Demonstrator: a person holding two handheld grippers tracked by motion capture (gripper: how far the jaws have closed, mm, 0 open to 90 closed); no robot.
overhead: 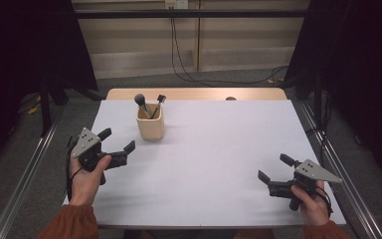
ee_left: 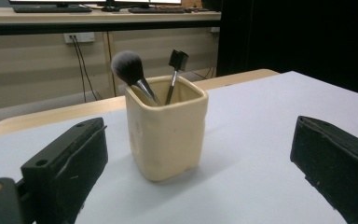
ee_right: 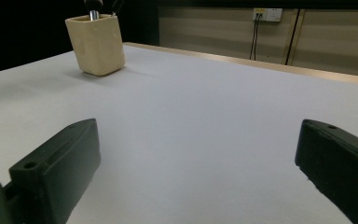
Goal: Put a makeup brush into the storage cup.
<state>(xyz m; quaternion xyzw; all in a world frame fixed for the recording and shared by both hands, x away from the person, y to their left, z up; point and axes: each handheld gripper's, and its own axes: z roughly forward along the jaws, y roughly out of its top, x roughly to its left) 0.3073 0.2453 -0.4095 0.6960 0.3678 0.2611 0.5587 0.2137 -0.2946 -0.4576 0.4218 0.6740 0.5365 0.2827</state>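
Both tools empty, jaws wide apart: left tool (overhead: 119, 141) near the cream holder (overhead: 150, 121), right tool (overhead: 275, 172) well apart from it at the near right of the counter (overhead: 219, 149). Holder upright toward far left, powder brush (ee_left: 131, 71) and small brush (ee_left: 175, 67) inside. Risk: tipping the light holder if pulled sideways

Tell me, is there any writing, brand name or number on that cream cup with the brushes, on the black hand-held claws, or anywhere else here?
No readable text anywhere.
Cream square-sided holder cup: plain walls, no label.
Fluffy grey-tipped makeup brush and small black comb-headed brush: no print visible.
Left gripper and right gripper: black jaws and grey plates show only holes, no marks.
White wall socket: too small to read.
Monitors on the far desk: cropped, nothing legible.
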